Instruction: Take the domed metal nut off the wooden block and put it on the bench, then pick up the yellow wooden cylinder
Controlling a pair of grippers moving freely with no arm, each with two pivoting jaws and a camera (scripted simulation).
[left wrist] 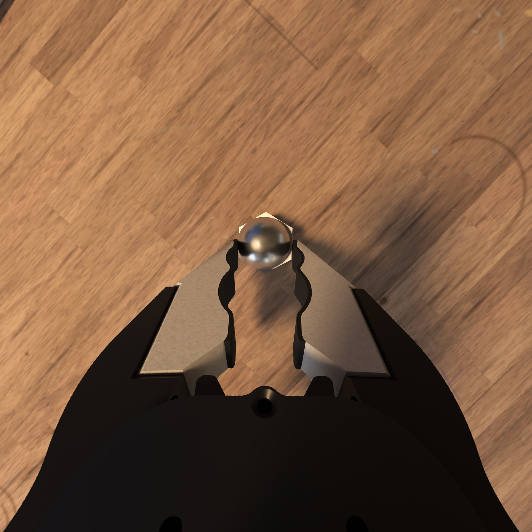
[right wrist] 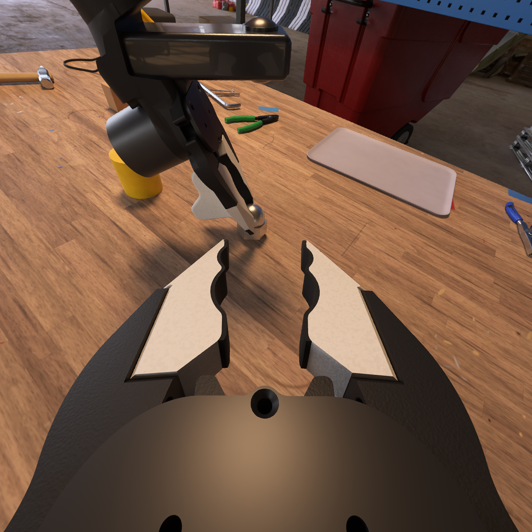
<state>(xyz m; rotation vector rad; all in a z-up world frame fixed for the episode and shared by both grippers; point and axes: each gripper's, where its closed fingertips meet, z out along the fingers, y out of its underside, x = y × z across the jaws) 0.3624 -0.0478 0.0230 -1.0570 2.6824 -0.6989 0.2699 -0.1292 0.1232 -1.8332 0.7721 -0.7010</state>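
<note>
The domed metal nut (left wrist: 264,243) stands upright on the wooden bench (left wrist: 144,144). My left gripper (left wrist: 264,250) points down at it, and its two fingertips press against the sides of the nut's hex base. In the right wrist view the nut (right wrist: 256,214) rests on the bench between the left gripper's (right wrist: 251,227) fingertips. The yellow wooden cylinder (right wrist: 138,181) stands on the bench behind it, partly hidden by the left gripper's body. The wooden block (right wrist: 112,99) shows farther back. My right gripper (right wrist: 264,253) is open and empty, just short of the nut.
A pink tray (right wrist: 383,169) lies at the right. Green-handled pliers (right wrist: 250,122) and hex keys (right wrist: 224,99) lie at the back. A hammer (right wrist: 37,77) lies far left. A blue-handled tool (right wrist: 518,224) is at the right edge. A red bin (right wrist: 388,57) stands beyond the bench.
</note>
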